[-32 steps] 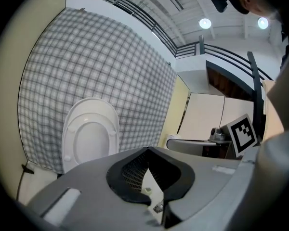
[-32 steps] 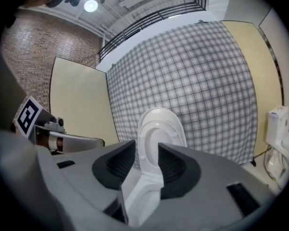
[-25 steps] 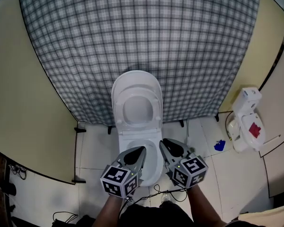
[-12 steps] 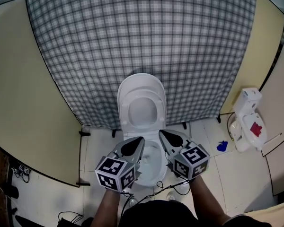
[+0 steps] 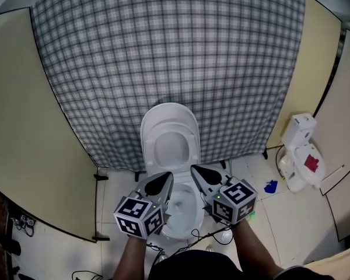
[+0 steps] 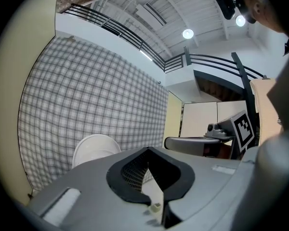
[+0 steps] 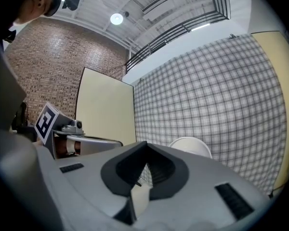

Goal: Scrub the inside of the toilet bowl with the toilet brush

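Observation:
A white toilet stands against the checked curtain, its lid and seat (image 5: 169, 134) raised and its bowl (image 5: 184, 206) open below them. My left gripper (image 5: 165, 177) and right gripper (image 5: 194, 170) hover side by side over the front of the bowl, pointing at the raised lid. Both are shut with nothing between the jaws. The left gripper (image 6: 147, 149) looks toward the lid (image 6: 94, 148), with the other gripper (image 6: 202, 142) on its right. The right gripper (image 7: 145, 143) faces the lid (image 7: 192, 146) too. No toilet brush can be made out in any view.
A grey checked curtain (image 5: 163, 57) hangs behind the toilet between beige panels (image 5: 29, 127). A white container with a red patch (image 5: 303, 156) stands at the right by a small blue object (image 5: 271, 186) on the tiled floor. Cables (image 5: 207, 236) lie near my feet.
Both grippers have risen a little and stay side by side over the front of the bowl. The toilet now sits lower in the head view.

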`<state>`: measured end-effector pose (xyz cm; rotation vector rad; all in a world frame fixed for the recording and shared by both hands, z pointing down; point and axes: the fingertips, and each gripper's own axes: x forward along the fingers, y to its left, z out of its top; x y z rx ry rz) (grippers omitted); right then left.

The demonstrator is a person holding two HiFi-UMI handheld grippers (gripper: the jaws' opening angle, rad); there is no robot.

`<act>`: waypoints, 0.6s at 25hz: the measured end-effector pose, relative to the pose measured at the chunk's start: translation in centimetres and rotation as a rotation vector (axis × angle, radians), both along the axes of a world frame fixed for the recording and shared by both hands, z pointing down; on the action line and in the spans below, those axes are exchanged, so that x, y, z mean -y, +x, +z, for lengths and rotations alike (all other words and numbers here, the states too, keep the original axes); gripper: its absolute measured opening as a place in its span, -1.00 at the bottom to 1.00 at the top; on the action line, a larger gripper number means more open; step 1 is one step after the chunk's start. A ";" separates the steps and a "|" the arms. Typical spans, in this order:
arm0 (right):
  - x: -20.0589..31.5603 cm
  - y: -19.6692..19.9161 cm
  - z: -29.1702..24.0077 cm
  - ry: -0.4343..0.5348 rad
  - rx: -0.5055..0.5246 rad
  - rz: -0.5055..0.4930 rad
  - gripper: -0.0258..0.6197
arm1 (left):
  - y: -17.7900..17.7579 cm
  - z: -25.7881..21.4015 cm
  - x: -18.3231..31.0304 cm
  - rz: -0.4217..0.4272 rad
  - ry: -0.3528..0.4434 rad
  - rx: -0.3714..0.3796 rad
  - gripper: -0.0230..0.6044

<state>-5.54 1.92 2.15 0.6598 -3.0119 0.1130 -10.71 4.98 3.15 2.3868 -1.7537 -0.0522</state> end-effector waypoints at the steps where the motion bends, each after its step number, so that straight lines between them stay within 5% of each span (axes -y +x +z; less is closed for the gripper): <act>1: 0.1 0.1 -0.2 -0.003 0.004 0.001 -0.92 | 0.1 -0.2 0.1 0.002 0.001 0.003 -0.97; 9: -0.5 -1.2 1.5 0.019 -0.013 -0.009 -0.91 | -1.0 1.1 -0.3 0.011 0.033 -0.003 -0.97; 15: 1.4 1.3 -1.0 0.003 -0.015 -0.026 -0.91 | 1.6 -1.7 1.5 0.001 0.011 0.008 -0.97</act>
